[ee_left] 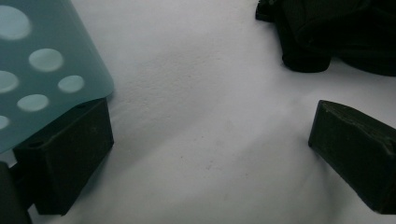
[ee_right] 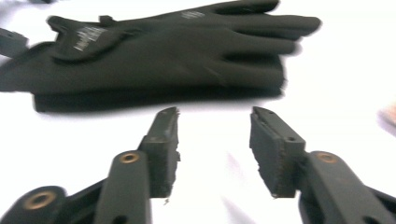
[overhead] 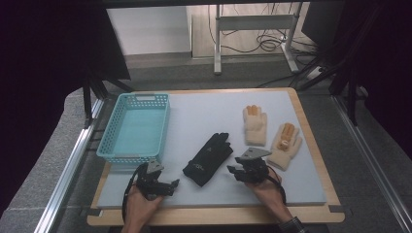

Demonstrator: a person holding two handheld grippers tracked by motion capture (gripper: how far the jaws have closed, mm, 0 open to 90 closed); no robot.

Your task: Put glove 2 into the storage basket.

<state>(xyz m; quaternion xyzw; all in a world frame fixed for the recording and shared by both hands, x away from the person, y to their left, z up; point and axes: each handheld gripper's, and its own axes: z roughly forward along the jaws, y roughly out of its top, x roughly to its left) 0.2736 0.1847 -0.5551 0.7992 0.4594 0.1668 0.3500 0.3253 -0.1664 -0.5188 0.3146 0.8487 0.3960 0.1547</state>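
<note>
Bystanders on the grey mat

A teal basket (overhead: pixel 134 127) sits far left on the mat (overhead: pixel 204 114). Two cream gloves (overhead: pixel 255 125) (overhead: pixel 285 145) lie far right, just beside each other, fingers pointing away. Beyond the table, cables (overhead: pixel 266 42) trail by a metal stand (overhead: pixel 255 22).

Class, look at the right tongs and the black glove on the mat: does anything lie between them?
Nothing visible does. The right tongs stand open with bare mat between their tips and the black glove. In the high view, the cream gloves lie off to the other side of the tongs.
</note>
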